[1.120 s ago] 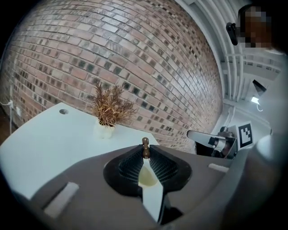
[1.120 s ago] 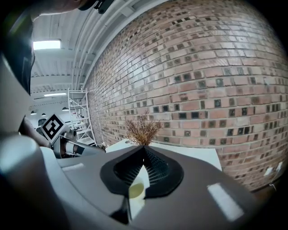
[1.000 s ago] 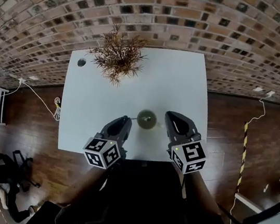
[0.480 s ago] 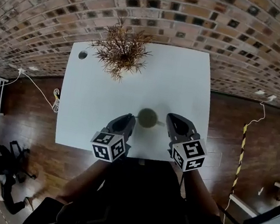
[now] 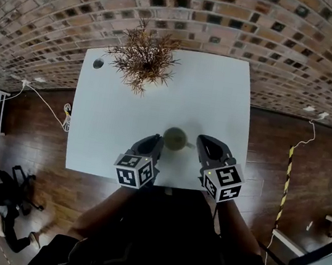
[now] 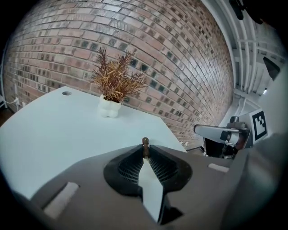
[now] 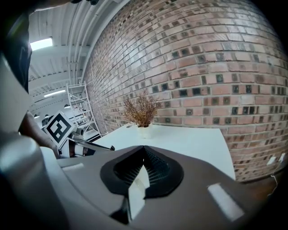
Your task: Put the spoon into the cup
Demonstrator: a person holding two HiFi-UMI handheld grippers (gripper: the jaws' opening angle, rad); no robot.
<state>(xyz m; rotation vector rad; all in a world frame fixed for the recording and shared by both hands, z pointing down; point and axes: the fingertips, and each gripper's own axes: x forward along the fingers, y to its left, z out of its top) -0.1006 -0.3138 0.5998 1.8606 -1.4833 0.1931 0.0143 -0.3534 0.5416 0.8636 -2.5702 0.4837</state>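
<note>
Inventory, as I read it from my station:

1. Table (image 5: 112, 114): white top, set against a brick wall (image 5: 233, 21), with wooden floor (image 5: 275, 152) on either side. There is a small round hole (image 5: 98, 64) near its far left corner.
2. Plant (image 5: 143, 59): dry, rust-brown sprigs in a small white pot (image 6: 109, 108), standing at the far side of the table, left of centre.
3. Cup (image 5: 175, 139): olive-green, upright, on the near part of the table. It sits between the tips of the two grippers and close to both. I cannot tell whether either one touches it.
4. Left gripper (image 6: 145, 149): jaws closed on the spoon (image 6: 145, 142). Only a small brown end shows, poking up just past the jaw tips. In the head view this gripper (image 5: 154, 142) points toward the cup from the near left, and I cannot make out the spoon there.
5. Right gripper (image 7: 144, 150): jaws together, nothing between them. In the head view it (image 5: 205, 142) sits just right of the cup, angled down toward the table.
6. Spoon location: in the left gripper's grip, not in the cup.
</note>
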